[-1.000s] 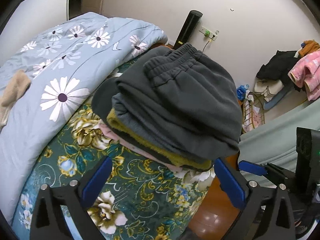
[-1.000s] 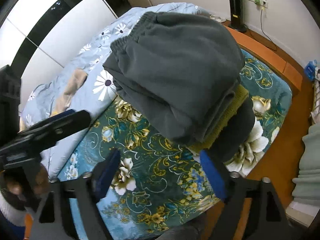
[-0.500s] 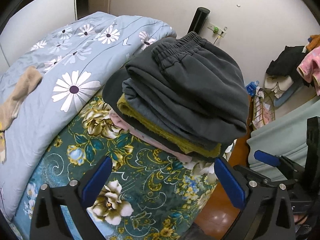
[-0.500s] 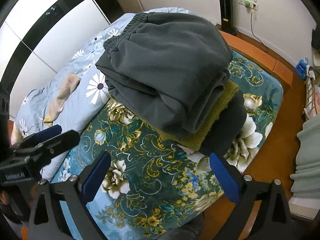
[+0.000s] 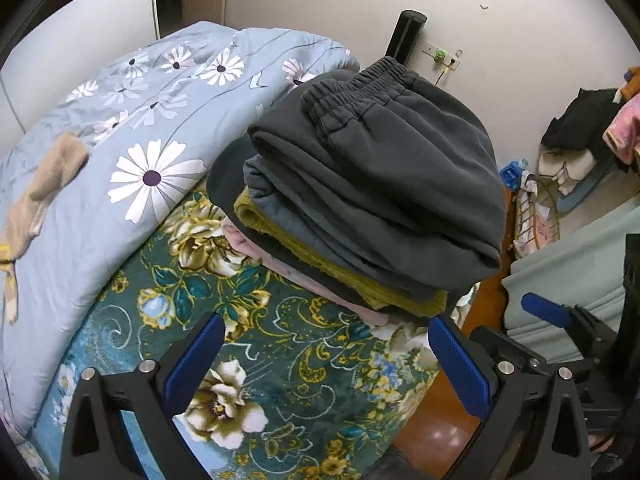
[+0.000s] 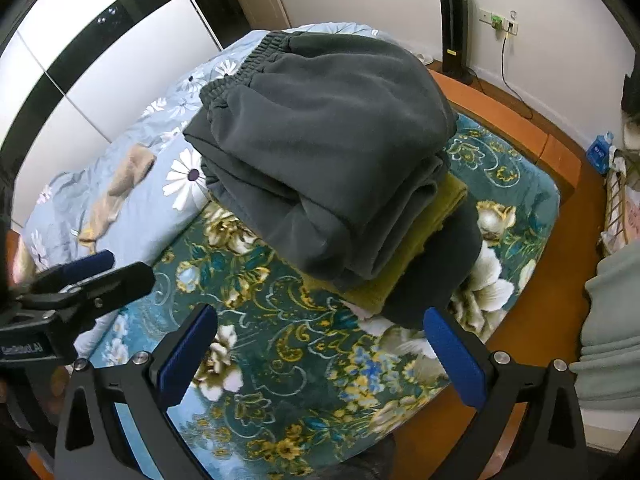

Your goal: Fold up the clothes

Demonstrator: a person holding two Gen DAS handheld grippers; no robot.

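A stack of folded clothes sits on the teal floral blanket (image 5: 260, 320) (image 6: 280, 320). Dark grey sweatpants (image 5: 380, 168) (image 6: 320, 132) lie on top, waistband at the far side. Under them are a mustard garment (image 5: 320, 260) (image 6: 424, 228), a pink one (image 5: 248, 240) and a black one (image 6: 436, 276). My left gripper (image 5: 324, 332) hangs open just short of the stack, with nothing between its blue pads. My right gripper (image 6: 320, 318) is also short of the stack; its jaws are opening and hold nothing. The left gripper's fingers (image 6: 80, 276) show at the right wrist view's left edge.
A light blue daisy quilt (image 5: 120, 140) with a beige garment (image 5: 44, 184) covers the bed's left side. A black tower heater (image 6: 454, 28) stands at the wall beyond the wooden bed frame (image 6: 520, 120). Piled clothes (image 5: 580, 140) and a basket (image 5: 536, 216) are at the right.
The right gripper's jaws have spread wider. Both views have drawn back from the stack, which now sits higher and smaller in the frames. The stack itself has not shifted.
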